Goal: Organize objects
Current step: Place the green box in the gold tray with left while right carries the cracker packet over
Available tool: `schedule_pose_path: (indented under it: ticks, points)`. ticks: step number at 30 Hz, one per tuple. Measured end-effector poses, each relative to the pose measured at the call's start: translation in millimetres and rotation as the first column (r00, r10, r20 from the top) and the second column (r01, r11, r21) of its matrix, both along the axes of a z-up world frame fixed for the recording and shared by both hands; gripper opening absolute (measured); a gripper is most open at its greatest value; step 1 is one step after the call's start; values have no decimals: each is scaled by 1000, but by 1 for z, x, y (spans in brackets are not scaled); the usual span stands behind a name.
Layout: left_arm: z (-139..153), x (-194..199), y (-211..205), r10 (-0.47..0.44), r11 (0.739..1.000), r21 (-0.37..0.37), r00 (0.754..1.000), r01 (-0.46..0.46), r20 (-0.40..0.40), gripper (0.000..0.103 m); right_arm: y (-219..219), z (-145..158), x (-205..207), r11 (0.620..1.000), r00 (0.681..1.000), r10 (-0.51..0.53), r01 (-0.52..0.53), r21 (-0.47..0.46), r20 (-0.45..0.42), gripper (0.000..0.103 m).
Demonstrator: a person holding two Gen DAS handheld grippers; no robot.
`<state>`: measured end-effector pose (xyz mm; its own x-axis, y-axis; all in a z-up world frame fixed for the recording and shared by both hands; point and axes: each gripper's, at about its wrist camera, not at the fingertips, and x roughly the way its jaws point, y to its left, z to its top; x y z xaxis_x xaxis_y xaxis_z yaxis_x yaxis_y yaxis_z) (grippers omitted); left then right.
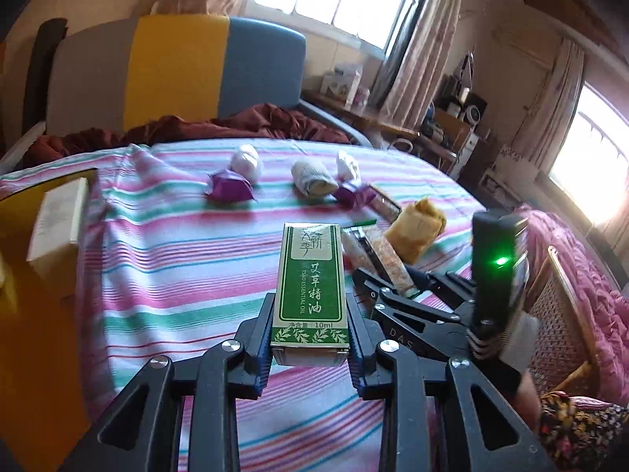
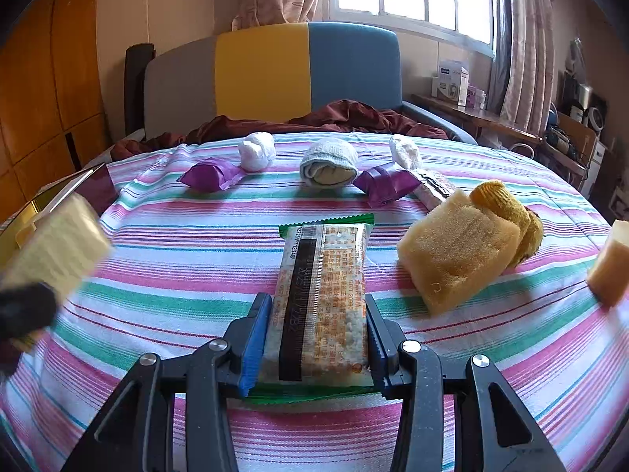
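Left gripper (image 1: 310, 338): jaws pinched narrow on lower end of small green-and-cream cardboard essential-oil box (image 1: 310, 287), centre of left wrist frame, box lifted clear of pink, green and white striped cloth (image 1: 165, 275). Grip low on box, most of its length standing free above pads; risk of pivoting or sliding out on a quick swing, thin card crushing if squeezed harder.

Right gripper (image 2: 316, 338): jaws closed partway on clear snack packet with green crimped ends (image 2: 322, 295), lower centre of right wrist frame. Whether packet is lifted or resting on cloth, cannot tell. Slick film and soft contents; could slip, or contents crumble under pads.

Crowding: right gripper just right of left one in left wrist frame; blurred pale box at left edge of right wrist frame. Clash between the two loads likely if paths cross.

Outward: yellow sponge block (image 2: 460, 251) with rolled mustard cloth (image 2: 507, 216) right of packet, near enough to be nudged. Further up frame, two purple foil wrappers (image 2: 212, 175), white and grey cloth rolls (image 2: 328, 165). Open wooden-coloured container with white box (image 1: 55, 228) at left edge of left wrist frame, possibly the destination; rim a snag point.
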<state>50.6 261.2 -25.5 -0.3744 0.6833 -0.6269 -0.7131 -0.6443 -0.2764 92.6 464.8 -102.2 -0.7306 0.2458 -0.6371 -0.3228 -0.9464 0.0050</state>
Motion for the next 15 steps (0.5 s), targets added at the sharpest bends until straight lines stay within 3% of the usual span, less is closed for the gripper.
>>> schedule_pose_path:
  ticks: [8, 15]
  points:
    - [19, -14, -53, 108, 991, 70, 994, -110, 30, 31, -3, 0, -3, 1000, 1000, 0, 0, 17, 25, 46]
    - [24, -39, -101, 218, 972, 69, 972, -224, 83, 31, -5, 0, -6, 999, 998, -3, 1, 34, 58, 46]
